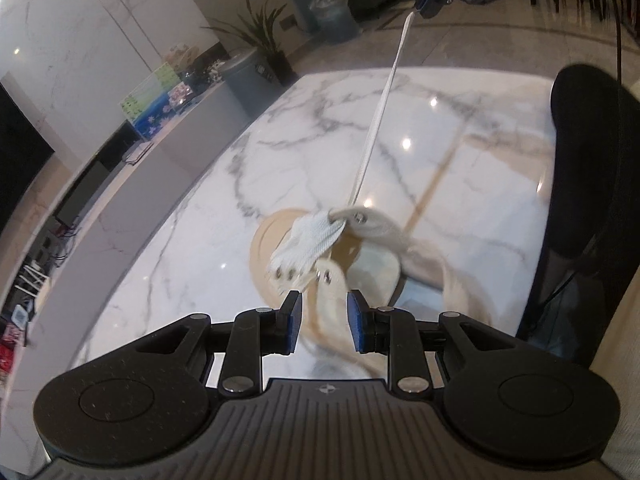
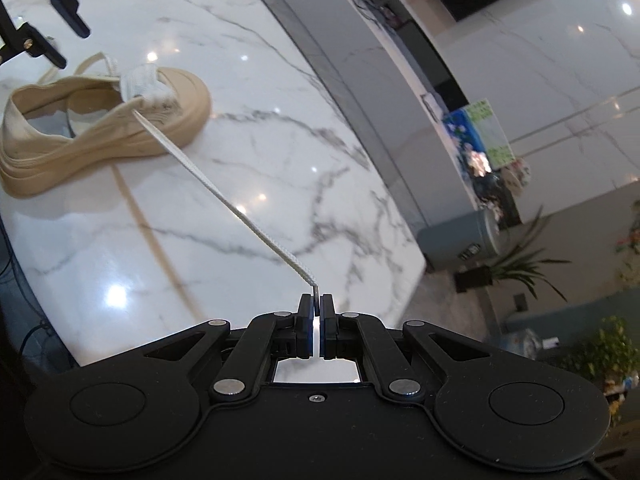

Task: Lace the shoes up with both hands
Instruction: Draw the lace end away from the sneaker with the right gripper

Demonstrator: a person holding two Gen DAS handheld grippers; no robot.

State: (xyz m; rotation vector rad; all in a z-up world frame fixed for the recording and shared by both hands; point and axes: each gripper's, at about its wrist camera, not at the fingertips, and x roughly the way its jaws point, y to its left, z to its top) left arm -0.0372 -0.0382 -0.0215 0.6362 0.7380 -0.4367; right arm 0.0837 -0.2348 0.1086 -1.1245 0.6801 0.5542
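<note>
Only the right wrist view shows the shoe [image 2: 100,120] side-on, toe toward the counter [image 2: 360,80]. Right gripper [image 2: 317,308] pinches the taut lace [image 2: 224,196]; left gripper [image 1: 324,326] is spread.

Left wrist view: close above the shoe [image 1: 344,248], looking down past its toe. Right wrist view: farther off beside the shoe [image 2: 100,120], facing it across the table [image 2: 280,140]. Both share shoe, lace [image 2: 224,200], table.
</note>
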